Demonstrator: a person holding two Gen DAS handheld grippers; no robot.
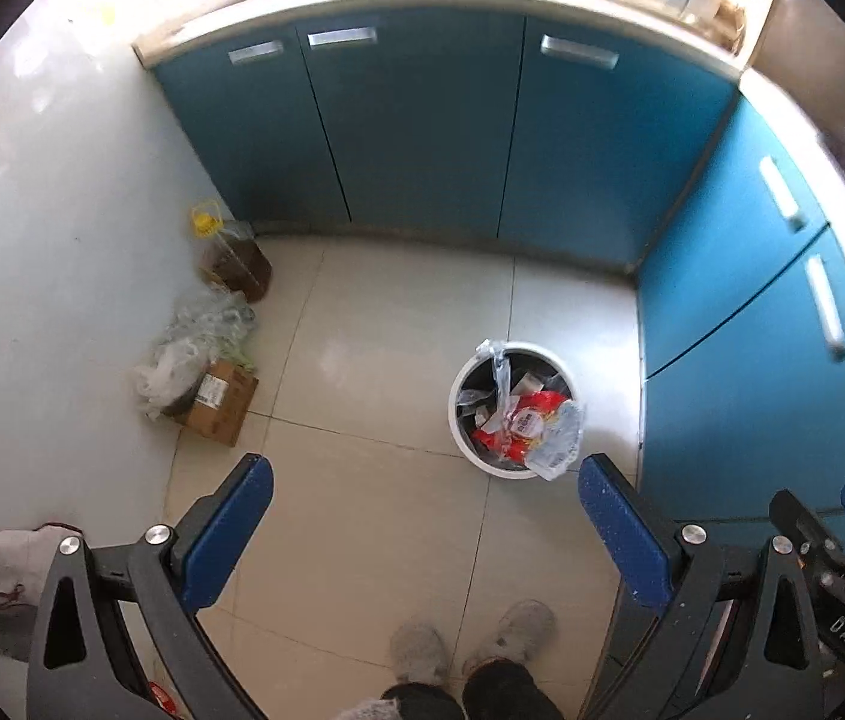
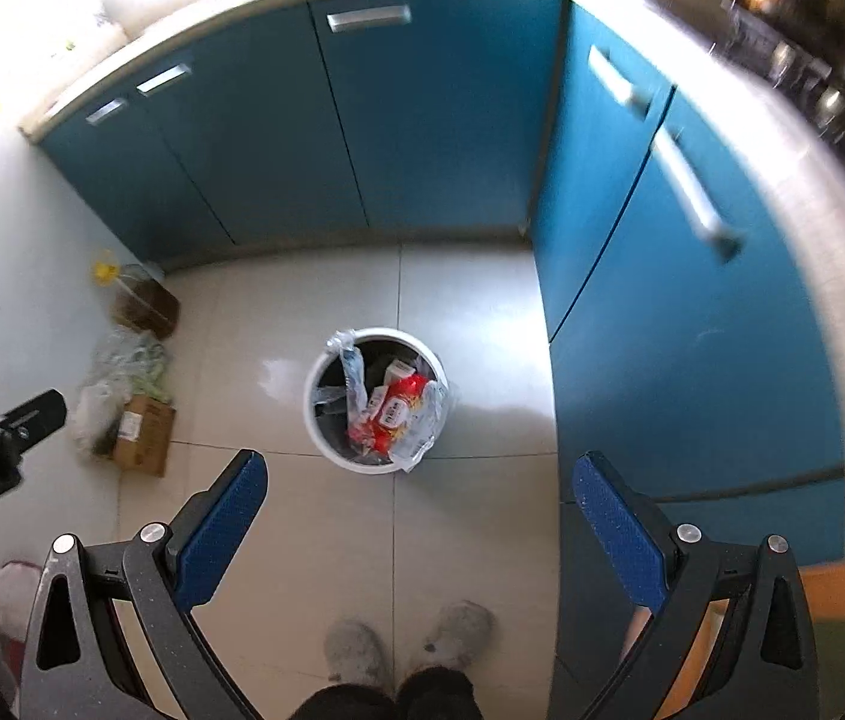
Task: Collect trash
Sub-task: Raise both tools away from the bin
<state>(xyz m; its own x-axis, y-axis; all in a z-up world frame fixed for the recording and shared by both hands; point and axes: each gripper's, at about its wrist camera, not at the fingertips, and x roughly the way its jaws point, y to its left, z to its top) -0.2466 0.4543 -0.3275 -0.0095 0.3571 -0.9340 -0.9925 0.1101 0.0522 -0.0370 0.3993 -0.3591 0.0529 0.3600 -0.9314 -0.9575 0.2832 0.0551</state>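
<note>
A round white waste bin lined with a dark bag is seen standing on the pale tiled floor, near the corner formed by two runs of blue cabinet doors. The bin is filled with rubbish: a red printed snack wrapper lies on top, with crumpled clear plastic film draped over the near rim and a further clear strip hooked over the far rim.

The left claw is held above the floor with its blue-padded fingers spread wide; nothing is gripped. The right claw is likewise spread wide and empty, and the bin is framed between its fingers, well apart from them. Part of the right claw is visible at the right edge of the left wrist view.

Against the white wall to the left are noted a yellow-capped clear jug of brown liquid, a heap of crumpled plastic bags and a small brown cardboard box touching that heap.

Two grey slippers of the person are seen at the lower edge, on the floor
</note>
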